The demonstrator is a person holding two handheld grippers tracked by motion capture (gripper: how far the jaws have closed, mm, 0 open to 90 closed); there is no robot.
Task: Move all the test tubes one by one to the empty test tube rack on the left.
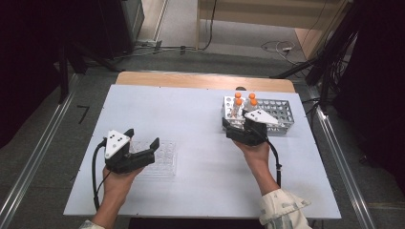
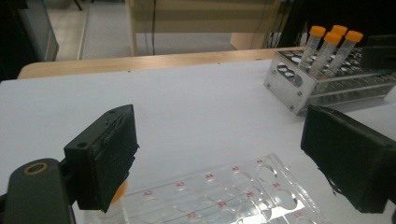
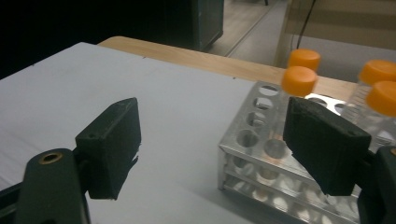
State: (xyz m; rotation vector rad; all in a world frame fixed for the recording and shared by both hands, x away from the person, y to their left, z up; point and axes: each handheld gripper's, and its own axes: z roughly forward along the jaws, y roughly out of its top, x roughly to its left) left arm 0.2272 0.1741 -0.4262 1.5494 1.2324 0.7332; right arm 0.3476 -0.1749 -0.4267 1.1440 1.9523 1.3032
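Note:
A clear well plate [image 1: 162, 160] [image 2: 224, 196] lies flat at the near left of the white table. My left gripper [image 1: 142, 138] [image 2: 219, 126] hovers over its left part, open, with nothing between the jaws. A metal tube rack [image 1: 279, 117] [image 2: 294, 86] [image 3: 247, 154] stands at the right with several orange-capped tubes [image 1: 244, 101] [image 2: 334, 39] [image 3: 299, 77] upright in its left end. My right gripper [image 1: 242, 126] [image 3: 212, 109] is open just short of the rack's near left corner and holds nothing. A small orange patch [image 2: 119, 191] shows behind my left jaw; I cannot tell what it is.
The white table top [image 1: 191, 114] has a wooden strip [image 1: 200, 80] along its far edge. Most rack holes to the right of the tubes hold nothing. Floor rails run along both sides, and cables lie on the floor beyond the table.

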